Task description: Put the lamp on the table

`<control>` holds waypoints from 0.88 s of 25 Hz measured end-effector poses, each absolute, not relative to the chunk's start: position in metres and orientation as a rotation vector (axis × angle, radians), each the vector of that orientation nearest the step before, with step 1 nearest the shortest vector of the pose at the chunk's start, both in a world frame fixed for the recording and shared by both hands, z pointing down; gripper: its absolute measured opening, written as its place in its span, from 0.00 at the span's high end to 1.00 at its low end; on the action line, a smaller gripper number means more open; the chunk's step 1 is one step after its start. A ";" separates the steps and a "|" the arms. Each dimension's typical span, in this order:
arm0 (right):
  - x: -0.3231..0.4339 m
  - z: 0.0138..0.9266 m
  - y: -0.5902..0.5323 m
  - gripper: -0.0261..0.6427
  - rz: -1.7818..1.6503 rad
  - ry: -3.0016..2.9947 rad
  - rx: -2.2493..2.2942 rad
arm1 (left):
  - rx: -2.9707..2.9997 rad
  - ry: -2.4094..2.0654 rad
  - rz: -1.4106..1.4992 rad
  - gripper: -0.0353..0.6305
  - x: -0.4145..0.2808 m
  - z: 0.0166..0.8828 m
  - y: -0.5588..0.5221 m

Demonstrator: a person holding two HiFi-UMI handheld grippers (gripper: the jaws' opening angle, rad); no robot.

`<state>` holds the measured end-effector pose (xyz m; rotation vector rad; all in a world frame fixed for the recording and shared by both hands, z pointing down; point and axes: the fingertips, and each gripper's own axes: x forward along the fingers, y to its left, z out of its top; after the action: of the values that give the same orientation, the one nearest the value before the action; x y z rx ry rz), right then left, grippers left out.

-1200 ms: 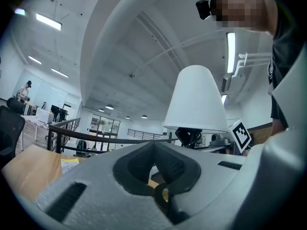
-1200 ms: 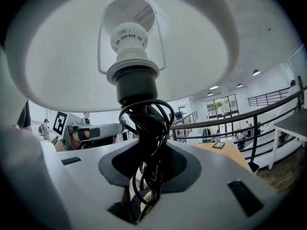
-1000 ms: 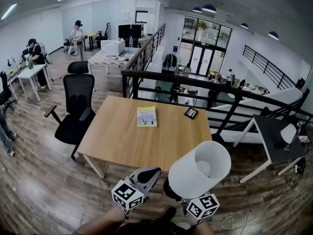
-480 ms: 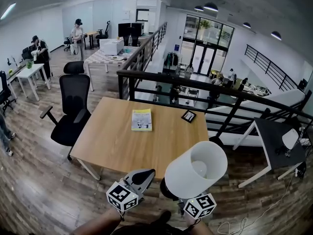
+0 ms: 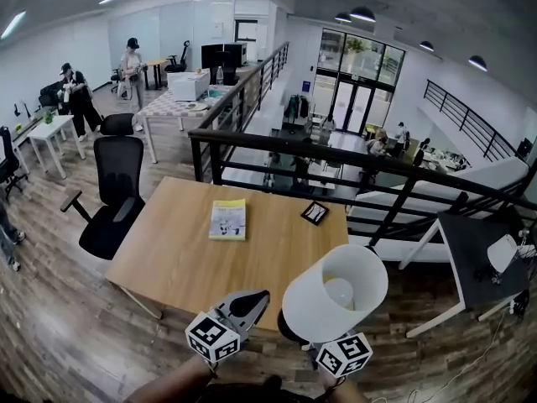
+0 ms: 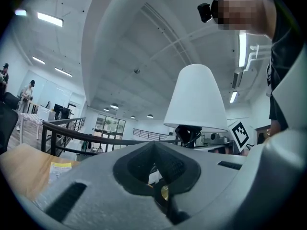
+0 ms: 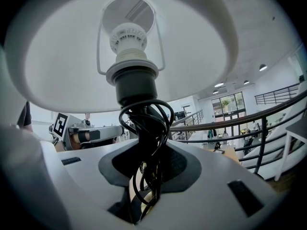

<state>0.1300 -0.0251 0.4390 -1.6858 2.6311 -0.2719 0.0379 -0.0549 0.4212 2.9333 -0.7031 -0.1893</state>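
A lamp with a white shade (image 5: pixel 334 292) stands upright in my right gripper (image 5: pixel 340 353), which is shut on its dark stem just below the shade. In the right gripper view the stem and its coiled black cord (image 7: pixel 144 128) run down between the jaws of the right gripper (image 7: pixel 146 150), under the shade (image 7: pixel 62 56). My left gripper (image 5: pixel 243 305) is beside it on the left, shut and holding nothing. In the left gripper view the jaws of the left gripper (image 6: pixel 154 145) meet at their tips and the lamp (image 6: pixel 196 99) stands to their right. Both grippers hover at the near edge of the wooden table (image 5: pixel 168 250).
On the table lie a yellow booklet (image 5: pixel 228 219) and a small black item (image 5: pixel 315 212). A black office chair (image 5: pixel 109 200) stands at its left. A black railing (image 5: pixel 336 154) runs behind the table. A dark side table (image 5: pixel 474 254) is at the right. People stand far back left.
Both grippers and the lamp have been carried forward, up to the table's near edge. The grip on the lamp is unchanged and the left gripper stays shut.
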 end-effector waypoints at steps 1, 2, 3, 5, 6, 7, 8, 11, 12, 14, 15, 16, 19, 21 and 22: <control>0.138 0.438 -0.028 0.80 -0.269 2.638 -1.683 | 2.929 -0.711 -0.196 0.94 0.045 0.419 -0.058; 0.144 0.436 -0.032 0.79 -0.267 2.646 -1.678 | 2.925 -0.721 -0.202 0.94 0.051 0.418 -0.062; 0.150 0.436 -0.036 0.80 -0.265 2.652 -1.674 | 2.921 -0.729 -0.207 0.94 0.055 0.417 -0.066; 0.161 0.436 -0.046 0.80 -0.263 2.655 -1.673 | 2.910 -0.731 -0.208 0.94 0.065 0.420 -0.074; 0.165 0.436 -0.050 0.80 -0.263 2.654 -1.674 | 2.906 -0.727 -0.204 0.94 0.069 0.421 -0.077; 0.169 0.437 -0.053 0.80 -0.265 2.655 -1.674 | 2.905 -0.723 -0.199 0.94 0.073 0.423 -0.080; 0.172 0.437 -0.056 0.80 -0.268 2.656 -1.671 | 2.905 -0.721 -0.196 0.94 0.076 0.423 -0.083; 0.176 0.441 -0.066 0.80 -0.284 2.653 -1.667 | 2.903 -0.720 -0.193 0.94 0.082 0.425 -0.097; 0.178 0.442 -0.070 0.80 -0.292 2.651 -1.668 | 2.907 -0.717 -0.192 0.94 0.084 0.425 -0.102; 0.180 0.446 -0.078 0.80 -0.301 2.649 -1.671 | 2.918 -0.710 -0.193 0.94 0.088 0.425 -0.111; 0.180 0.447 -0.082 0.79 -0.304 2.650 -1.673 | 2.921 -0.704 -0.195 0.94 0.089 0.425 -0.116; 0.180 0.448 -0.086 0.80 -0.305 2.651 -1.675 | 2.924 -0.695 -0.197 0.94 0.090 0.426 -0.120; 0.176 0.450 -0.100 0.80 -0.304 2.653 -1.679 | 2.954 -0.667 -0.186 0.94 0.090 0.426 -0.128; 0.172 0.449 -0.108 0.80 -0.303 2.656 -1.680 | 2.965 -0.648 -0.180 0.94 0.090 0.425 -0.135; 0.170 0.449 -0.112 0.80 -0.303 2.657 -1.681 | 2.962 -0.637 -0.183 0.94 0.089 0.425 -0.140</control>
<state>0.1697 -0.1124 0.4486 -1.6808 2.6568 -0.3030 0.0891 -0.1399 0.4249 2.9616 -0.6374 -0.1834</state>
